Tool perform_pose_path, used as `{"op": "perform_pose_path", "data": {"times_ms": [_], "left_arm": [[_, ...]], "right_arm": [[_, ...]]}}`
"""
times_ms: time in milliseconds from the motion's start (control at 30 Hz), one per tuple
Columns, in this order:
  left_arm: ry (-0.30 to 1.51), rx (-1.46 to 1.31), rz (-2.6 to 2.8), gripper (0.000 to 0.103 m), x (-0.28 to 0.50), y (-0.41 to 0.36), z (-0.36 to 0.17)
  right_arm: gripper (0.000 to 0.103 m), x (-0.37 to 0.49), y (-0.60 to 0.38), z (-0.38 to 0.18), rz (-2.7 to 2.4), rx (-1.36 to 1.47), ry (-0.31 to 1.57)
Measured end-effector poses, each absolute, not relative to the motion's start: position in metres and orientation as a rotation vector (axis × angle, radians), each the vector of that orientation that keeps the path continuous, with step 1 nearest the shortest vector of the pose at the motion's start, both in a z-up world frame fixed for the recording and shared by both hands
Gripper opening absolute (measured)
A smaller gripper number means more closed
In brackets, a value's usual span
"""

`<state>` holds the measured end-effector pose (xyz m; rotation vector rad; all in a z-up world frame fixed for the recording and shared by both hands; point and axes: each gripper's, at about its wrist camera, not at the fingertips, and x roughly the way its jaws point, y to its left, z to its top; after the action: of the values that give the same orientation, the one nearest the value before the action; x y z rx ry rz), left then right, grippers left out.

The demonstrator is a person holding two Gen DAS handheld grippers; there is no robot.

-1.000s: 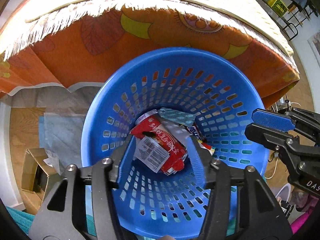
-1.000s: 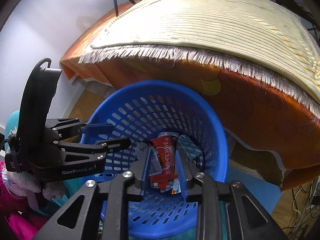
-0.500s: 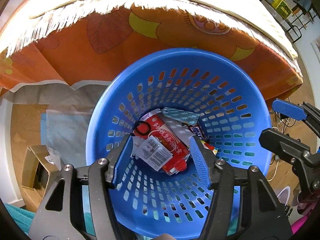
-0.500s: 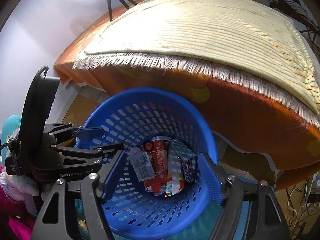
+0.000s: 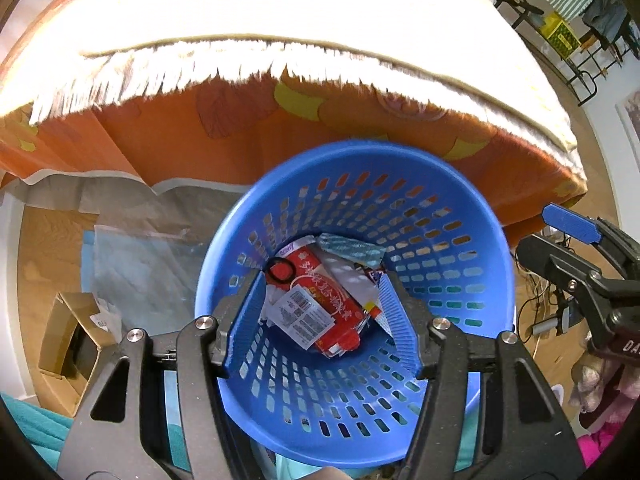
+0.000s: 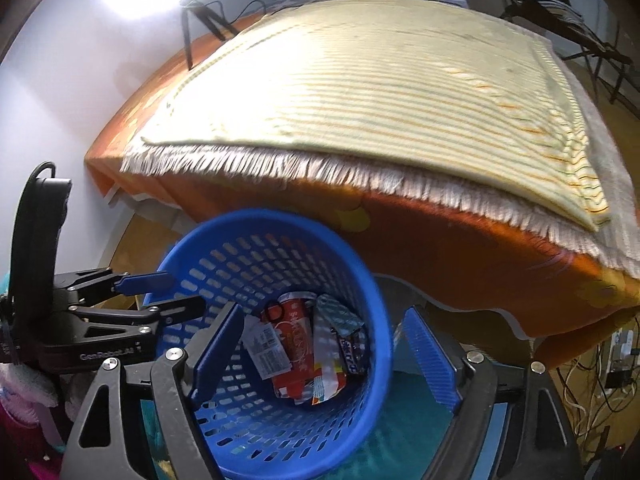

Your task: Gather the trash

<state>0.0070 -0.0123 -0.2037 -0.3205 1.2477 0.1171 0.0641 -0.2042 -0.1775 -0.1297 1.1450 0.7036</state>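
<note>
A blue perforated basket (image 5: 360, 148) (image 6: 280, 216) stands on the floor against the bed. In it lie a red carton (image 5: 332, 304) (image 6: 294, 336) with a black ring (image 5: 280, 270) on its top end, a white label (image 5: 300, 316), a teal wrapper (image 5: 348, 248) (image 6: 340, 316) and a dark candy wrapper (image 6: 352, 350). My left gripper (image 5: 320, 276) (image 6: 186, 292) hangs open above the basket's mouth, holding nothing. My right gripper (image 6: 324, 312) (image 5: 534, 230) is over the basket's right rim. Its jaws are opening wide and grip nothing.
The bed (image 6: 400, 92) has an orange cover and a striped fringed blanket and overhangs the basket's far side. An open cardboard box (image 5: 68, 344) sits on the wooden floor to the left. Cables (image 6: 600, 368) lie at the right, with teal cloth (image 6: 408, 408) under the basket.
My right gripper's jaws have spread from narrow to wide. A black ring now lies on the red carton. Both grippers have lifted a little away from the basket.
</note>
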Motion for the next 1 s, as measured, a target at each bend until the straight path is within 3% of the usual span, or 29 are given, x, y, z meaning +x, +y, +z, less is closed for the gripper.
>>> {"op": "perform_pose_path", "data": {"times_ms": [467,533,833,1000], "left_arm": [[1.070,-0.292,0.121,0.061,0.017,-0.005,-0.129],[1.033,-0.281,0.123,0.071,0.018,-0.006,-0.116],[0.901,-0.247,0.117,0.073,0.019,-0.010,-0.065],[0.826,-0.241,0.123,0.084,0.019,-0.009,-0.037]], "right_arm": [[0.087,0.083,-0.219,-0.128,0.622,-0.067,1.038],[0.087,0.086,-0.220,-0.119,0.618,-0.050,1.016],[0.091,0.087,-0.215,-0.085,0.651,0.000,0.944],[0.100,0.081,-0.213,-0.062,0.658,0.002,0.869]]}}
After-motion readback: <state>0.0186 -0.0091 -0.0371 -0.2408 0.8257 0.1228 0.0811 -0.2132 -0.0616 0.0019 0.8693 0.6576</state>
